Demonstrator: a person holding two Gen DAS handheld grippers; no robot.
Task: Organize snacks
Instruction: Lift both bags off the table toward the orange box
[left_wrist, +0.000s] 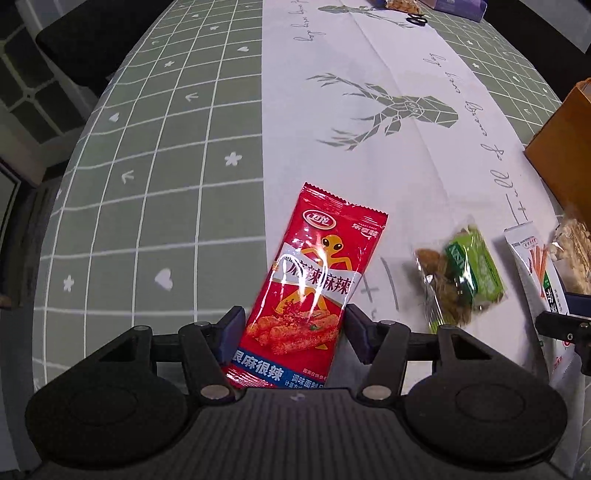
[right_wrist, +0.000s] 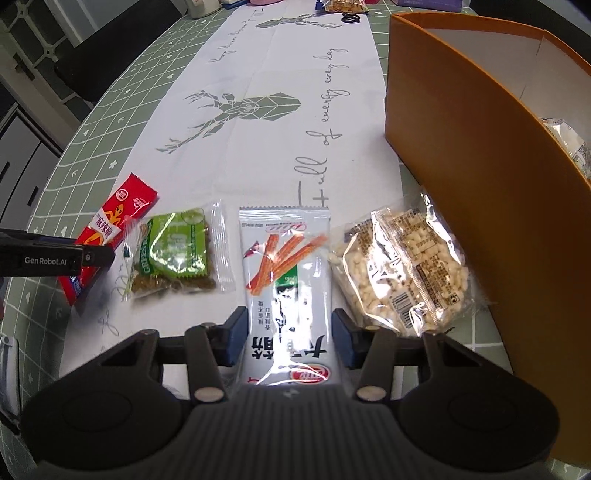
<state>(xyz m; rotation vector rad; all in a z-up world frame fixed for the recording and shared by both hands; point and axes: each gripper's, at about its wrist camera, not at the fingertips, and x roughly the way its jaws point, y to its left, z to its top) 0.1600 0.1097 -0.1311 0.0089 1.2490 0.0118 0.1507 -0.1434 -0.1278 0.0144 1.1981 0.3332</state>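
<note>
A table (right_wrist: 51, 206) covered by a sage-green cloth with a white grid, small hearts and flowers carried a white runner (right_wrist: 280, 155) printed with grey geometric deer heads and cursive script. On the runner's near end four snack packets lay in a row: a red foil packet with an orange alien figure (left_wrist: 317, 273), a clear pouch with a green label (right_wrist: 173, 251), a white sachet printed with orange sticks (right_wrist: 288, 266), and a clear bag of pale puffed pieces (right_wrist: 402, 273). Just beside that bag stood an orange cardboard box (right_wrist: 480, 192). More items sat at the far end, too small to identify.
</note>
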